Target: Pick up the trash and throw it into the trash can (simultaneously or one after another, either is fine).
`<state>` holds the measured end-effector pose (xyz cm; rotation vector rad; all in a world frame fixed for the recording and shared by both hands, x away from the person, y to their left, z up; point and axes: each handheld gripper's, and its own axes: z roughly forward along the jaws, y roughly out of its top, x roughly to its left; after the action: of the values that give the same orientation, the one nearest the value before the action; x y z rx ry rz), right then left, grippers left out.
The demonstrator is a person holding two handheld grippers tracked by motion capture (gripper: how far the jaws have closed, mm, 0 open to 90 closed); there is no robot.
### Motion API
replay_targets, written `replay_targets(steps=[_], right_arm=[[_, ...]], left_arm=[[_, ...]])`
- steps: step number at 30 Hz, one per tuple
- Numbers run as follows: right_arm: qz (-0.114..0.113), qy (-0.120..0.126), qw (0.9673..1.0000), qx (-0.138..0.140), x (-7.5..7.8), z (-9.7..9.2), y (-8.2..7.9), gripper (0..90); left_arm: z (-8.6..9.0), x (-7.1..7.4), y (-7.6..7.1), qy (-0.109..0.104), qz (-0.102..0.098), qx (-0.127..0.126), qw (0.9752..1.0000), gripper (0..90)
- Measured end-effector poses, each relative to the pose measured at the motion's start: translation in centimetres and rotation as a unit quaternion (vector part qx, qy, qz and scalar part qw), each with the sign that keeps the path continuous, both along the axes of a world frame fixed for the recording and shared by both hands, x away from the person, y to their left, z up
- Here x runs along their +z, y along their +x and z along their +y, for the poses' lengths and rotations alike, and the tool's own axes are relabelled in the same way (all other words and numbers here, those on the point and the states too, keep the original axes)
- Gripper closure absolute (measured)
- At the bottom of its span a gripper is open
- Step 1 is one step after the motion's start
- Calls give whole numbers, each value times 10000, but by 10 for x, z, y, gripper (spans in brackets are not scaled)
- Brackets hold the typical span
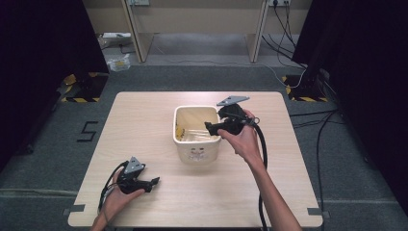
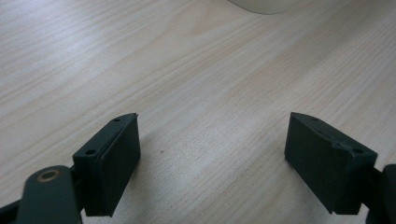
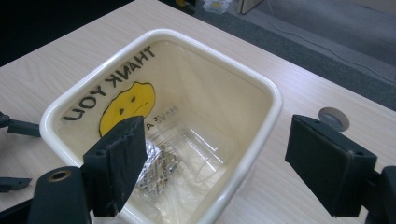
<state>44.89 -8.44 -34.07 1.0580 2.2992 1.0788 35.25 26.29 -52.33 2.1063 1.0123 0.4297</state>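
The cream bin point(image 3: 261, 88), mid-table, has a clear "THANK YOU" bag; a crinkled packet point(image 3: 156, 170) sits half hidden behind the right gripper point(image 3: 212, 163), spread and empty above. Left gripper point(image 2: 212, 158), spread, rests over the pale wood table point(image 1: 144, 120); grey floor beyond

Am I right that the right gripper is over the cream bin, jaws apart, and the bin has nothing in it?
Not quite: the bin is not bare inside. The right gripper view shows a clear plastic liner with a crumpled silvery wrapper at the bottom. The rest holds: the right gripper is over the bin with its jaws apart and nothing between them.
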Motion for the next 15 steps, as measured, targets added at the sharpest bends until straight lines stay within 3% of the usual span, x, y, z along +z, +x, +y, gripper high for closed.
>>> replay_targets(steps=[15], right_arm=[[-42, 235, 9985, -490, -2, -54, -9, 204]], left_arm=[[0, 0, 0, -4, -15, 4, 10000, 173]])
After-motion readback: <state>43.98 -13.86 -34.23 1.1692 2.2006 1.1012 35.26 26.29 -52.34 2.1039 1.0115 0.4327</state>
